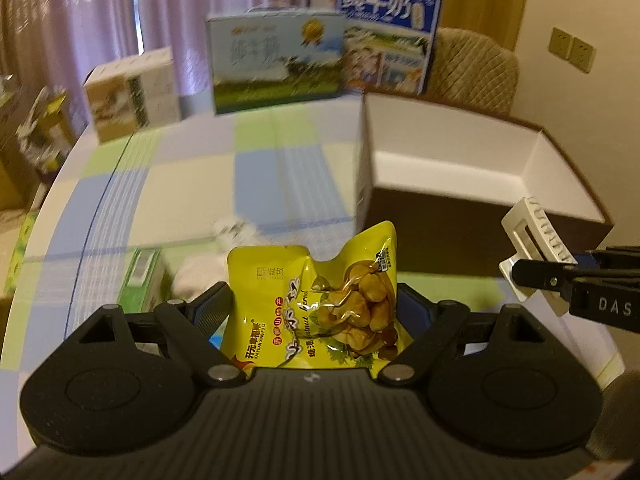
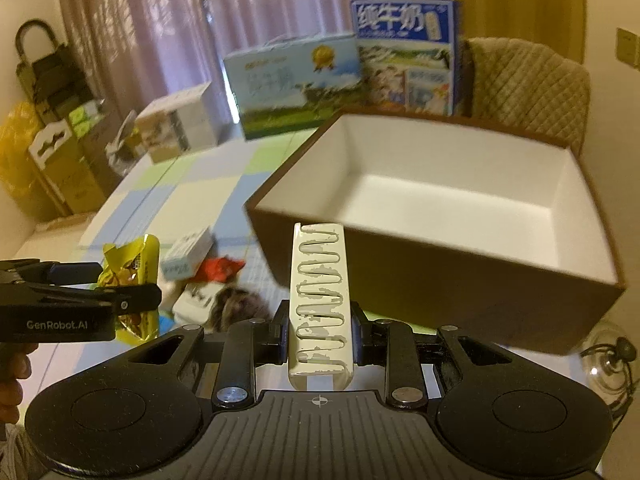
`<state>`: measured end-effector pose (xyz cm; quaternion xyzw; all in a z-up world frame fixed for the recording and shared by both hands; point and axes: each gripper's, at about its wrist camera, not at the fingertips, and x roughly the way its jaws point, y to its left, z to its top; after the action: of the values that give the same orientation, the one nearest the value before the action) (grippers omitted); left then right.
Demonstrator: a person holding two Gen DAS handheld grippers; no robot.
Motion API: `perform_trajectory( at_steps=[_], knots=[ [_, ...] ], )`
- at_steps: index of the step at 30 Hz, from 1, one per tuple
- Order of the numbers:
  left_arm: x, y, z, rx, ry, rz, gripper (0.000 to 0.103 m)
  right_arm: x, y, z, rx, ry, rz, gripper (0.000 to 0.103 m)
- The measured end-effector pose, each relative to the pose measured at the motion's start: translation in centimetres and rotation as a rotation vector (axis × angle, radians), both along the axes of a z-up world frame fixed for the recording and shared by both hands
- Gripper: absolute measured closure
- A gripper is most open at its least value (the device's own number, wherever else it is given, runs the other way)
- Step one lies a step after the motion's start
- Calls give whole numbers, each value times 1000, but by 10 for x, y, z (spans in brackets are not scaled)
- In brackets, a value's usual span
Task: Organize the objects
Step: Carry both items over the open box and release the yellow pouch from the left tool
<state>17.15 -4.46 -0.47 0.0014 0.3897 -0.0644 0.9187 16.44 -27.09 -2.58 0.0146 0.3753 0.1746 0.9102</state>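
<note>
Yellow snack pouch (image 1: 320,300) clamped in left claw (image 1: 316,308), white comb-like clip (image 2: 320,304) gripped by right claw (image 2: 320,336), both raised nr open brown box (image 2: 440,264) w/ white interior, checked desk (image 1: 200,184) beneath

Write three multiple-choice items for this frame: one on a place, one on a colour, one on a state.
1. Where is the open box relative to the right gripper?
A. Ahead of it
B. Under the milk cartons
C. On the chair

2. What colour is the snack packet?
A. Red
B. Yellow
C. Blue

3. What is the box's state?
A. Lidded
B. Full of packets
C. Empty inside

Answers:
1 A, the box sits just beyond the white clip it holds.
2 B, the packet in the left gripper is yellow.
3 C, only bare white interior shows.
</note>
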Motion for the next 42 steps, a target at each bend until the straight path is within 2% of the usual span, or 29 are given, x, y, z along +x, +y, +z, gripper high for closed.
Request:
perform_trajectory(
  at_steps=[9, 16, 22, 30, 36, 42],
  knots=[
    [41, -54, 25, -30, -55, -88, 18, 25, -41, 33, 34, -83, -124, 78],
    [82, -96, 34, -25, -76, -137, 17, 55, -70, 42, 27, -104, -198, 78],
    [117, -129, 25, -8, -66, -167, 17, 83, -93, 30, 21, -77, -275, 78],
    [158, -166, -5, 39, -1, -195, 17, 124, -110, -10, 22, 12, -394, 78],
    [181, -176, -32, 56, 52, -191, 17, 134, -122, -33, -8, 80, -408, 78],
    [194, -184, -53, 70, 102, -191, 17, 142, -124, -40, -28, 109, -392, 78]
  ],
)
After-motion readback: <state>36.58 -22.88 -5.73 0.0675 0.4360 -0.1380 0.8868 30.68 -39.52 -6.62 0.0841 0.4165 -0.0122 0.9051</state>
